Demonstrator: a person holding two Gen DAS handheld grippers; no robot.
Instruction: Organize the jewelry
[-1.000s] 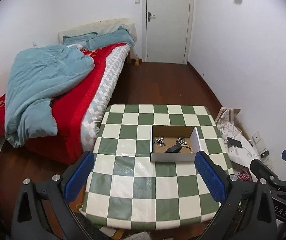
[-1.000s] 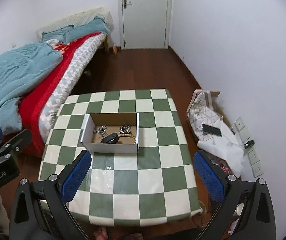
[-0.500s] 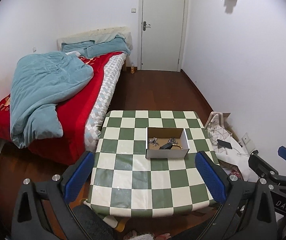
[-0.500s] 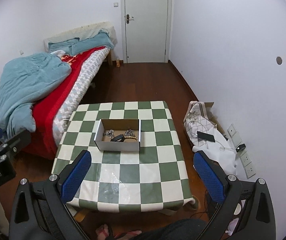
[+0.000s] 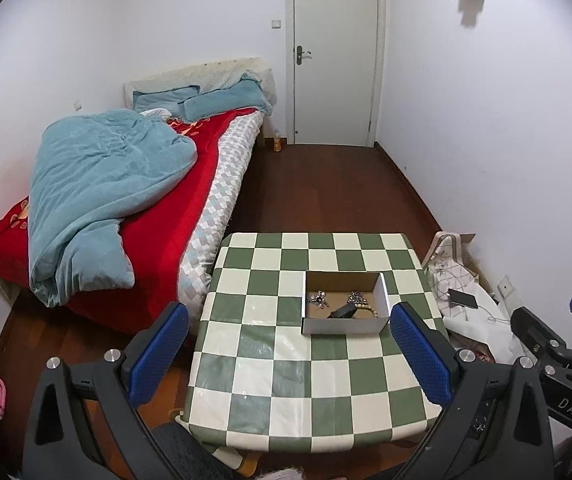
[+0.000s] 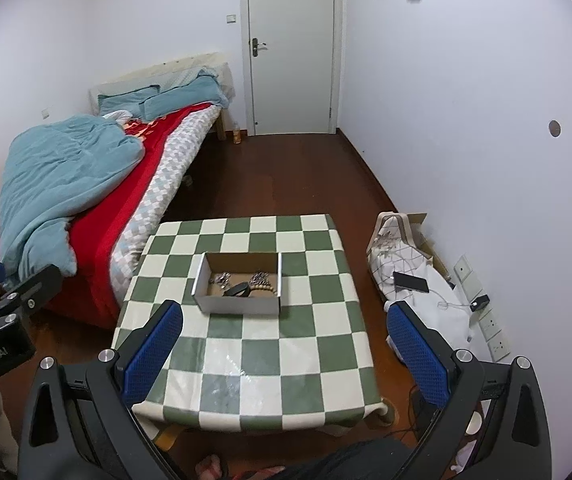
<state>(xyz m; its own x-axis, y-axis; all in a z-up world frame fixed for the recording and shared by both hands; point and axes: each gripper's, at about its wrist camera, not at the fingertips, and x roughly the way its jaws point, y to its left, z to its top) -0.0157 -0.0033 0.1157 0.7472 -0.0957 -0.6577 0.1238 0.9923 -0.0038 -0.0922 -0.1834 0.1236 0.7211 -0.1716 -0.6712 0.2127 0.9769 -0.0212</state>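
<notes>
Both claws, left (image 5: pixel 288 350) and right (image 6: pixel 284 346), are spread wide and hold nothing, high above the table (image 6: pixel 246 364). The jewelry (image 6: pixel 262 282) sits in the box (image 6: pixel 238 304). The 2 claws could bump the light box and slide it, or snag tangled chains.

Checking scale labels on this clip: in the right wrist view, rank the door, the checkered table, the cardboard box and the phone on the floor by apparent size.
1. Table
2. Door, though it stands farther from the camera
3. Box
4. Phone
</notes>
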